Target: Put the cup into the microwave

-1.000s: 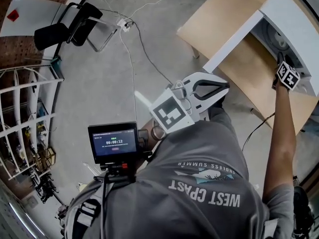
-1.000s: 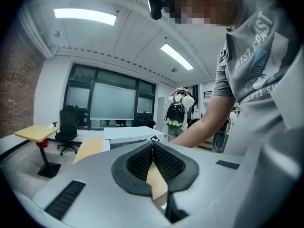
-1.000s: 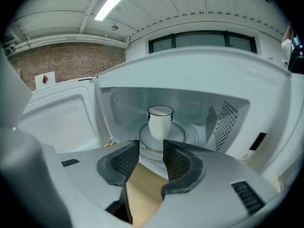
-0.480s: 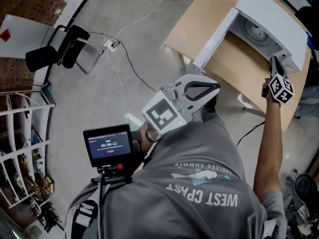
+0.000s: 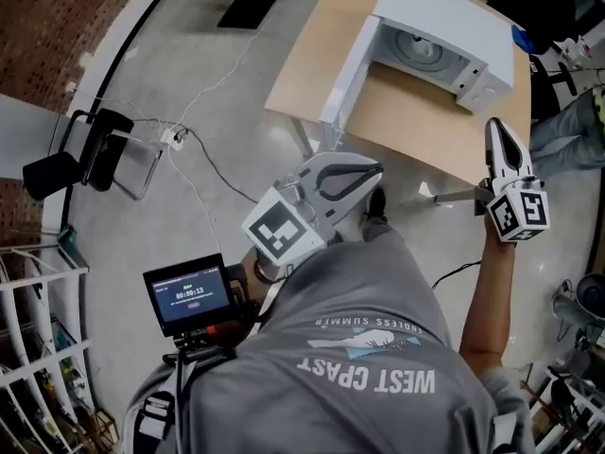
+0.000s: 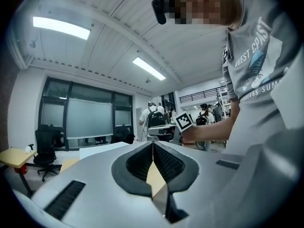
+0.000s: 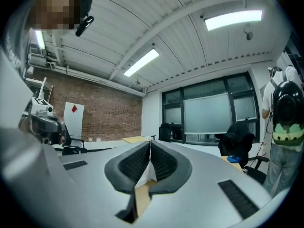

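Note:
The white microwave stands on a wooden table with its door swung open. Inside it a pale round shape shows; I cannot tell whether it is the cup or the turntable. My right gripper is raised in front of the table, away from the microwave. Its jaws have just been closing and now meet with nothing between them. My left gripper hovers before the table's near edge, shut and empty. In the left gripper view, the right gripper's marker cube shows.
A black chair and a power strip with cables are on the floor at the left. A small monitor sits on my chest rig. A white rack stands at the lower left. People stand beyond.
My right gripper has drawn back out of the microwave and risen toward the camera. The microwave and table now sit farther off in the head view. The left gripper shifted slightly.

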`<state>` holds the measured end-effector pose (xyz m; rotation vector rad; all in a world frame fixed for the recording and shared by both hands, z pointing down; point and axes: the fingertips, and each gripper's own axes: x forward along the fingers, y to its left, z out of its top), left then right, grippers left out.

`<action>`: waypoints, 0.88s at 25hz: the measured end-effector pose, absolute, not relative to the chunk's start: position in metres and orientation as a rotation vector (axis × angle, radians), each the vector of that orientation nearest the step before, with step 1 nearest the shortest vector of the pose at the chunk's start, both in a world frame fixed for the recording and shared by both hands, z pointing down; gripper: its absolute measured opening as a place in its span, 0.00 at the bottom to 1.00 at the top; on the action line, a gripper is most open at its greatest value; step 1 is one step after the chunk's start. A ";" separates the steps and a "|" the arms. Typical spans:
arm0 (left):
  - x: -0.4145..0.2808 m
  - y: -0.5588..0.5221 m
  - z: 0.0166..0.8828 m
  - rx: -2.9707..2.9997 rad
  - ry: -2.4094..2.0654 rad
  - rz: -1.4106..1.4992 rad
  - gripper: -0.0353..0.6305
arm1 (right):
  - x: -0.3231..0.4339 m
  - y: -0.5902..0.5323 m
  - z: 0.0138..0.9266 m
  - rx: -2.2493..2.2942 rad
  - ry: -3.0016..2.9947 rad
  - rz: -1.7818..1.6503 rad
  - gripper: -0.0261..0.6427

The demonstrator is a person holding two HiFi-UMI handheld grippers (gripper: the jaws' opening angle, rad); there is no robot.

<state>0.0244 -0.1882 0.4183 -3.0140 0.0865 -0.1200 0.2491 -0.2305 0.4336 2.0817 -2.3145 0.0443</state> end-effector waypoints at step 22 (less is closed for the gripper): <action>0.119 0.056 0.413 -3.030 -0.327 -0.360 0.09 | 0.255 0.148 0.276 2.396 -2.096 -0.210 0.07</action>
